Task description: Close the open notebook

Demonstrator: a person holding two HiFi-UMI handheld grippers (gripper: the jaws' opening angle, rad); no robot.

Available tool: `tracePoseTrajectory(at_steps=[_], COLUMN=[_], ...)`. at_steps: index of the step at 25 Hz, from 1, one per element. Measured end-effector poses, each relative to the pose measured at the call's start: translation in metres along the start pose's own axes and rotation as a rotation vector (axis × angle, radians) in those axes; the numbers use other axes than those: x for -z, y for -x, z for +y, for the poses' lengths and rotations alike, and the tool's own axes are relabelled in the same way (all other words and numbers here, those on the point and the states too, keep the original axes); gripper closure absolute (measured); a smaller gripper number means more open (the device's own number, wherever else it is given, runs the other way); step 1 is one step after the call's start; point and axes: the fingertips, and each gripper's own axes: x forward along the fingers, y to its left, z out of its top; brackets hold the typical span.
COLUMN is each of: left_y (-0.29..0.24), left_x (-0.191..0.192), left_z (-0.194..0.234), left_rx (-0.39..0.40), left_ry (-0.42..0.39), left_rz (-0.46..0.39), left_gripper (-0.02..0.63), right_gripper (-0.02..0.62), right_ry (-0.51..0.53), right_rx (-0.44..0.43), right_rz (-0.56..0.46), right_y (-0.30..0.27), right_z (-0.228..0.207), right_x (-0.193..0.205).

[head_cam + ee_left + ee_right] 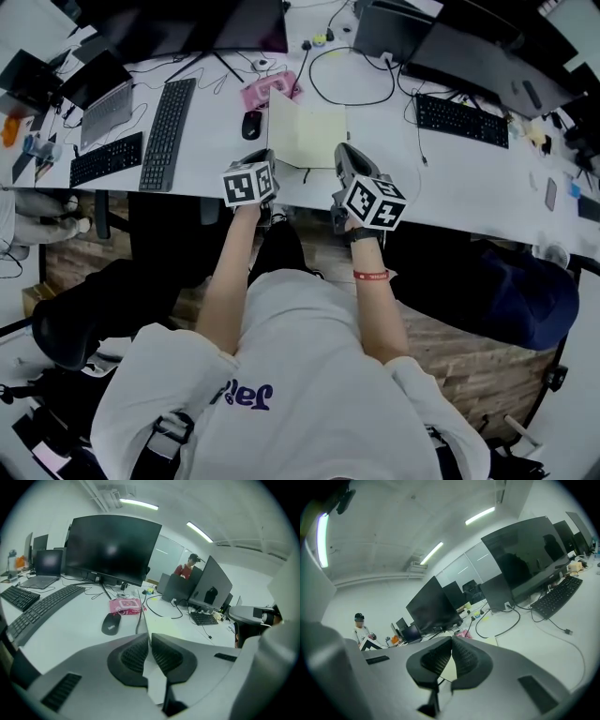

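The notebook [309,133] with cream pages lies near the front edge of the white desk [450,202]. Its right half lies flat. Its left half [139,616] is raised and shows edge-on in the left gripper view. My left gripper [269,157] [150,641] is shut on that raised leaf, and a white strip of paper shows between the pads. At the notebook's near right corner my right gripper [343,153] [451,642] has its pad tips together. Cream page [499,641] shows behind them, and I see nothing clearly pinched there.
A black mouse [250,125] and a pink case [267,91] sit just left of the notebook. Keyboards [167,133] [461,120] flank it, monitors [110,550] stand behind, and a black cable loop [352,80] lies beyond. A person [185,569] sits further back.
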Motion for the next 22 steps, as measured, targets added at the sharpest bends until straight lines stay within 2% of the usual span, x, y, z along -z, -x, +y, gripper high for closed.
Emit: tracePoseTrajectory(at_steps=[4, 10, 22], left_y=[-0.001, -0.008, -0.018], left_x=[-0.002, 0.0, 0.002], left_z=[-0.011, -0.034, -0.069], left_rx=[0.008, 0.047, 0.109], left_ry=[-0.024, -0.134, -0.184], left_rz=[-0.008, -0.027, -0.019], left_gripper=[0.568, 0.568, 0.566], right_gripper=[0.581, 0.581, 0.581], right_ry=[0.0, -0.01, -0.028], right_rx=[0.001, 0.002, 0.018], right_rz=[0.001, -0.002, -0.019], right_y=[0.002, 0.006, 0.014], right_z=[-0.001, 0.0, -0.009], right_x=[0.001, 0.002, -0.003])
